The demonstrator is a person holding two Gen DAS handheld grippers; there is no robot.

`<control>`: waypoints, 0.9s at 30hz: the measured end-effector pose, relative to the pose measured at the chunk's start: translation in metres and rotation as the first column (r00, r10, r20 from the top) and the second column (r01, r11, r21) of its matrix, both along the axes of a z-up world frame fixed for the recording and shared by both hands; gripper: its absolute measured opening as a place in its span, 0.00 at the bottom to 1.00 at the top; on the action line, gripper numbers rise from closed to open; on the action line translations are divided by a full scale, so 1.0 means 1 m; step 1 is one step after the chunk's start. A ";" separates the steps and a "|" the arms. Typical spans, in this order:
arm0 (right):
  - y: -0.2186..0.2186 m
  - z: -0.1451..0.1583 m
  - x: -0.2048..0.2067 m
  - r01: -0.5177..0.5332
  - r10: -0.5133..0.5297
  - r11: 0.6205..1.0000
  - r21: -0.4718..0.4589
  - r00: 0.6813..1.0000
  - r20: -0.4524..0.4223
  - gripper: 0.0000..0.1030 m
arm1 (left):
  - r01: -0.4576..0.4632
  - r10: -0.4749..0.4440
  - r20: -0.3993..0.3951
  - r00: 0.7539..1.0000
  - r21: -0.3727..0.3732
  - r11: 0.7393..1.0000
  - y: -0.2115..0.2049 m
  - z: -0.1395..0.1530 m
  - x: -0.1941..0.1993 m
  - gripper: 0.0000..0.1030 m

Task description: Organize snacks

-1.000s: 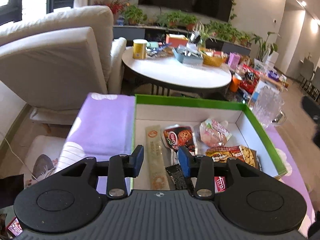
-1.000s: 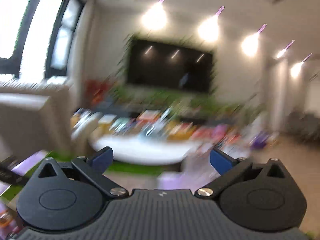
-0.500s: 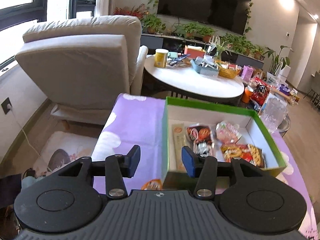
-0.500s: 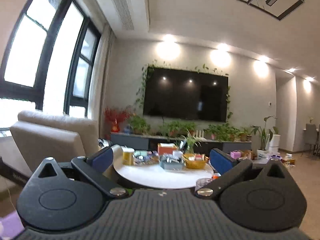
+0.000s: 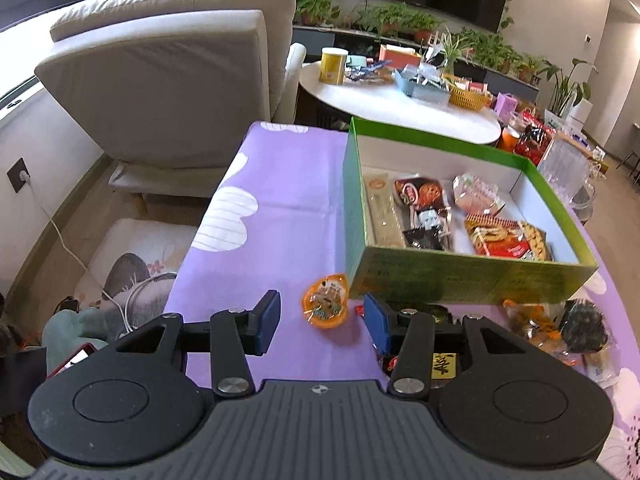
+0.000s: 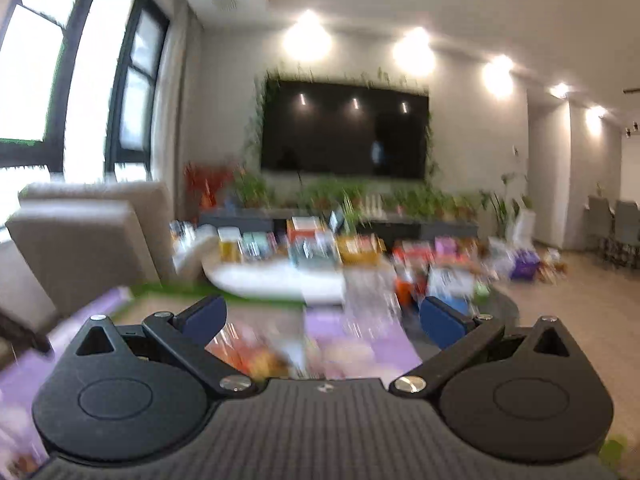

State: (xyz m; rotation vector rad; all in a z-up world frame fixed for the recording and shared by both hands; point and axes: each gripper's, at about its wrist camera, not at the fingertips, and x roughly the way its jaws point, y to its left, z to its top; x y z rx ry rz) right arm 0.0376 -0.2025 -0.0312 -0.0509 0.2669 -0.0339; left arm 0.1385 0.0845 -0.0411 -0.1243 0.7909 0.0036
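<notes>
A: Where's the next snack?

B: An orange jelly cup (image 5: 325,301) lies flat on the purple cloth of the tabletop (image 5: 276,200), just outside the near left corner of the green box (image 5: 460,276). It sits apart from the box wall, close to it.

A: And the box?

B: Already part filled: a long beige packet (image 5: 382,210) along the left wall, a red and brown packet (image 5: 418,192) beside it, a pink packet (image 5: 476,194) and an orange biscuit pack (image 5: 506,236) further right. More loose snacks lie on the cloth in front of the box, among them a dark wrapped one (image 5: 586,326) on the right.

A: So which step is this?

B: I'd judge a pick is being lined up. The left tool (image 5: 320,322) is released, holding nothing, its blue pads either side of the jelly cup in the view and above it.

A: The right one?

B: The right tool (image 6: 322,316) is spread wide and empty. Its view is badly blurred, so I can't name what lies under it.

A: What does the next move call for?

B: Probably lowering the left tool until the pads straddle the cup, closing gently on its rim, then lifting clear of the box wall before setting it in a free spot inside.
</notes>
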 end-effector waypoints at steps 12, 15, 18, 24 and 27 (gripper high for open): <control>0.013 -0.076 0.017 -0.022 -0.004 0.997 -0.080 0.953 -0.302 0.68 | -0.008 0.008 -0.071 0.997 0.006 1.000 0.002 -0.029 0.019 0.42; 0.008 -0.078 0.020 0.001 -0.020 0.998 -0.060 0.946 -0.324 0.68 | 0.001 0.000 -0.069 0.998 0.009 1.000 0.001 -0.032 0.023 0.42; 0.001 -0.080 0.024 0.023 -0.037 0.999 -0.046 0.939 -0.341 0.68 | 0.006 -0.005 -0.064 0.998 0.008 1.000 0.001 -0.035 0.027 0.42; -0.002 -0.094 0.030 0.028 -0.040 0.999 -0.037 0.928 -0.370 0.67 | 0.032 -0.031 -0.075 0.997 0.011 0.999 -0.003 -0.044 0.038 0.42; -0.001 -0.093 0.032 0.028 -0.033 0.999 -0.018 0.928 -0.371 0.67 | 0.043 -0.041 -0.090 0.995 0.018 0.999 -0.006 -0.050 0.045 0.42</control>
